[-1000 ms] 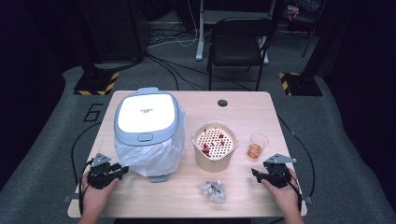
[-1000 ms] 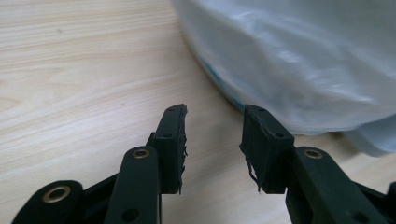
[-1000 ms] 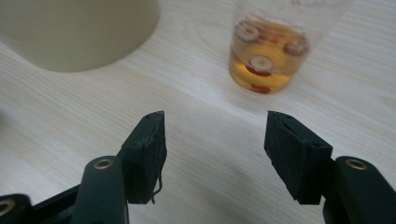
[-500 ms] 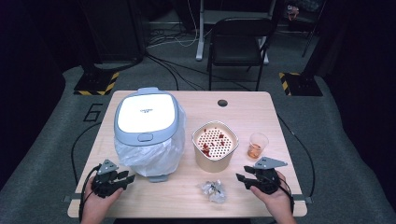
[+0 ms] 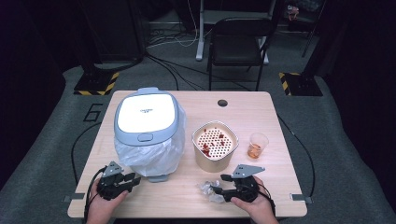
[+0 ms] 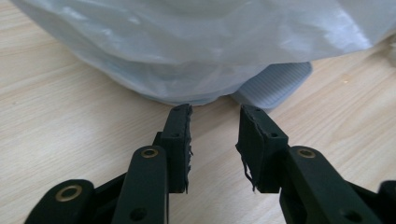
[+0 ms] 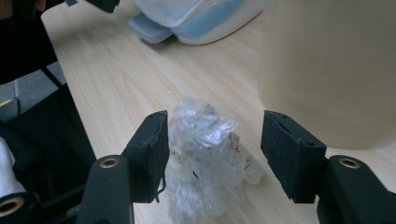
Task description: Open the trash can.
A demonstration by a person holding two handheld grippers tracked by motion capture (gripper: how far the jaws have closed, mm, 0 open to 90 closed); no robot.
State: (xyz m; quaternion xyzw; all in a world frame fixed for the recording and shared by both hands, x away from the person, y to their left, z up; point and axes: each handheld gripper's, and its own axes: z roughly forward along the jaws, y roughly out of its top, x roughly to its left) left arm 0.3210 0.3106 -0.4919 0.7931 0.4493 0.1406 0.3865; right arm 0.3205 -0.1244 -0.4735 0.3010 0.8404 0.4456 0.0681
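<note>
A crumpled ball of clear plastic wrap (image 5: 207,190) lies near the table's front edge. My right gripper (image 5: 217,183) points left at it. In the right gripper view the wrap (image 7: 205,144) sits between the jaws of that gripper (image 7: 215,116), which have just been opening; the right pad stands clear of it. My left gripper (image 5: 133,179) lies at the front left and points at the bin's grey pedal (image 5: 159,178). Its jaws (image 6: 215,112) have just been closing a little, with nothing between them. The bin (image 5: 145,116) has a white lid and a plastic liner (image 6: 187,42).
A beige tub (image 5: 215,161) with a perforated insert and red scraps stands right of the bin, close behind the wrap. A clear cup (image 5: 257,145) with orange contents stands further right. A black chair (image 5: 238,42) stands behind the table (image 5: 280,140).
My right gripper has slid left along the front edge until its jaws reach around the wrap. My left gripper has shifted slightly right toward the bin's pedal.
</note>
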